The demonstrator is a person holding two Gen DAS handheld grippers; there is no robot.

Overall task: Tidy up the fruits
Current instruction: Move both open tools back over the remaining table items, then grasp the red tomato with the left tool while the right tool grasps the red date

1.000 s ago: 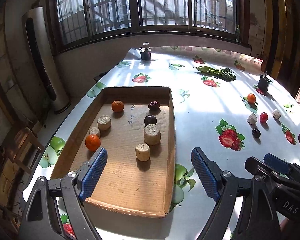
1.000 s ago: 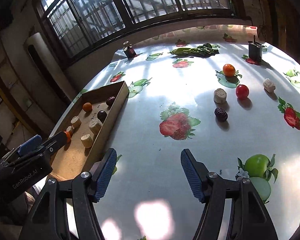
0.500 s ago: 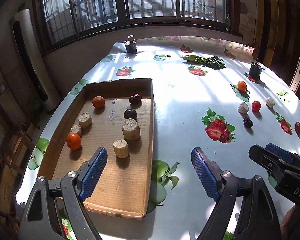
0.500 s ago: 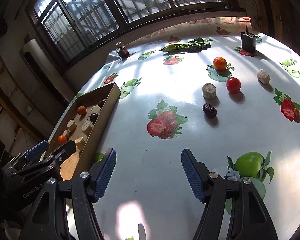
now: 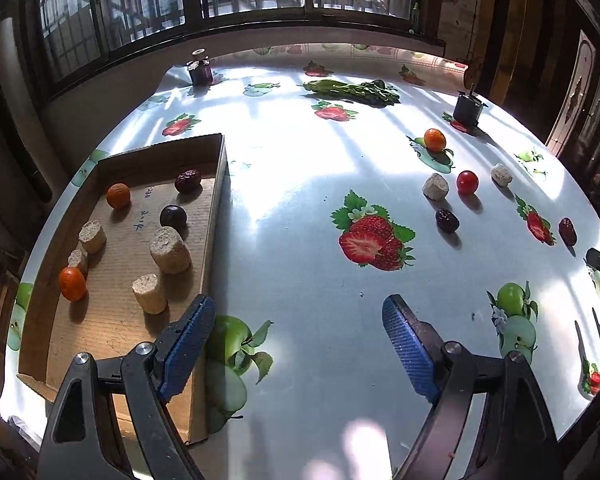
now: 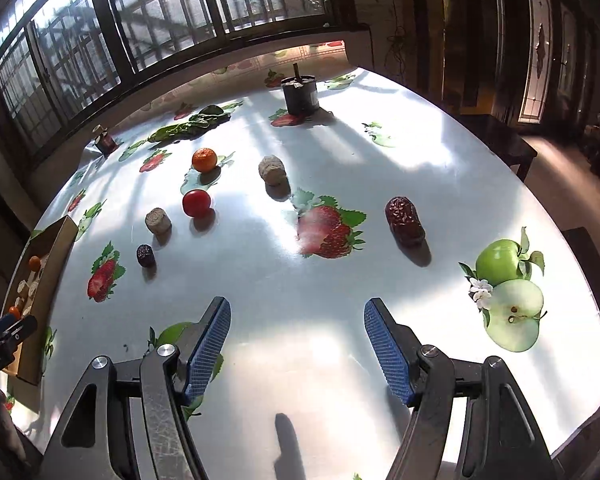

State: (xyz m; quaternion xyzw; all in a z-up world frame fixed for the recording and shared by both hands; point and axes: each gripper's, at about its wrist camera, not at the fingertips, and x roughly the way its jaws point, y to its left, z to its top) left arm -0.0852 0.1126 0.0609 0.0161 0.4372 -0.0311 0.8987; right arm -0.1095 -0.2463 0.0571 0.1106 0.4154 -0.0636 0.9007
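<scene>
Right wrist view: our right gripper point(image 6: 296, 344), wide and empty, faces the wrinkled dark-red date point(image 6: 404, 221); we judge it light, soft, best pinched across its middle.

Leafy greens point(image 5: 356, 90), small jar point(image 5: 199, 69), dark pot point(image 6: 300, 94) on fruit-print tablecloth point(image 5: 300, 208).

Each black-framed gripper point(image 5: 298, 340) has blue textured pads point(image 6: 386, 350) and silver screws.

Tablecloth point(image 6: 340, 152): white, printed with red strawberries and green apples. Tray point(image 5: 112, 320): brown cardboard. Mandarin point(image 6: 204, 159): orange. Tomato point(image 6: 196, 203): red. Date point(image 6: 404, 221): dark maroon. Gripper pads point(image 6: 210, 346): blue.
</scene>
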